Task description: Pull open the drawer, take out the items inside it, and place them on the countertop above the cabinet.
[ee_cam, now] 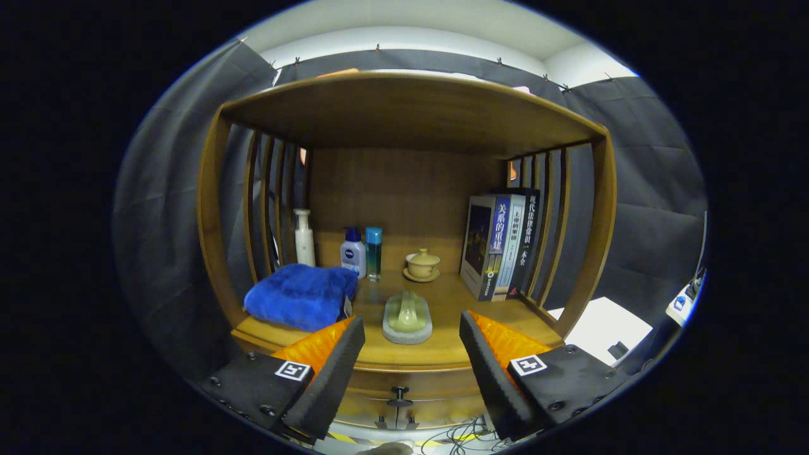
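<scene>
With the tool (pixel 411 354) spread wide and holding nothing, the shut drawer (pixel 404 387) sits below the tabletop (pixel 442 344), its knob (pixel 399 397) between the fingers; if pulling, centre on it squarely.

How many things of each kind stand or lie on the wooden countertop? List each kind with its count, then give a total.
Bottles: 3 (white pump bottle, blue-capped bottle, teal bottle)
Books: 3
Blue towel: 1
Lidded cup on saucer: 1
Green piece on grey tray: 1
Total: 9

The hand-held gripper is open, nothing between its fingers, the drawer knob below.
</scene>
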Demonstrator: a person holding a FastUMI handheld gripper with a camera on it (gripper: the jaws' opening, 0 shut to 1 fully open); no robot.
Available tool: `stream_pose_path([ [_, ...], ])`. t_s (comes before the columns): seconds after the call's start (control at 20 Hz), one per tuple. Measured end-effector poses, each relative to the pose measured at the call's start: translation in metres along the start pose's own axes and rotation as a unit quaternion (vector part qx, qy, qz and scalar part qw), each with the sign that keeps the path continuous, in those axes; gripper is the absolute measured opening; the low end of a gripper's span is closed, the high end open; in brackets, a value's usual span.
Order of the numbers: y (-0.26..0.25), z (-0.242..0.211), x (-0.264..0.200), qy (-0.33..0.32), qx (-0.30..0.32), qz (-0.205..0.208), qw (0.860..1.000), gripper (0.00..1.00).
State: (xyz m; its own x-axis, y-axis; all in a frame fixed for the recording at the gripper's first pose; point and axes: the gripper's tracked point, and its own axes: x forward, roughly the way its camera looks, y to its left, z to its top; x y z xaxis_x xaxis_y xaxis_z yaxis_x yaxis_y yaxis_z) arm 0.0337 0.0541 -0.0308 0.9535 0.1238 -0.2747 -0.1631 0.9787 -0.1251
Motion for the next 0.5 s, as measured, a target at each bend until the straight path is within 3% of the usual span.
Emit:
stream_pose_path([
  [0.5, 0.004, 0.094, -0.038, -0.057, 0.005, 0.008, 0.998, 0.99],
])
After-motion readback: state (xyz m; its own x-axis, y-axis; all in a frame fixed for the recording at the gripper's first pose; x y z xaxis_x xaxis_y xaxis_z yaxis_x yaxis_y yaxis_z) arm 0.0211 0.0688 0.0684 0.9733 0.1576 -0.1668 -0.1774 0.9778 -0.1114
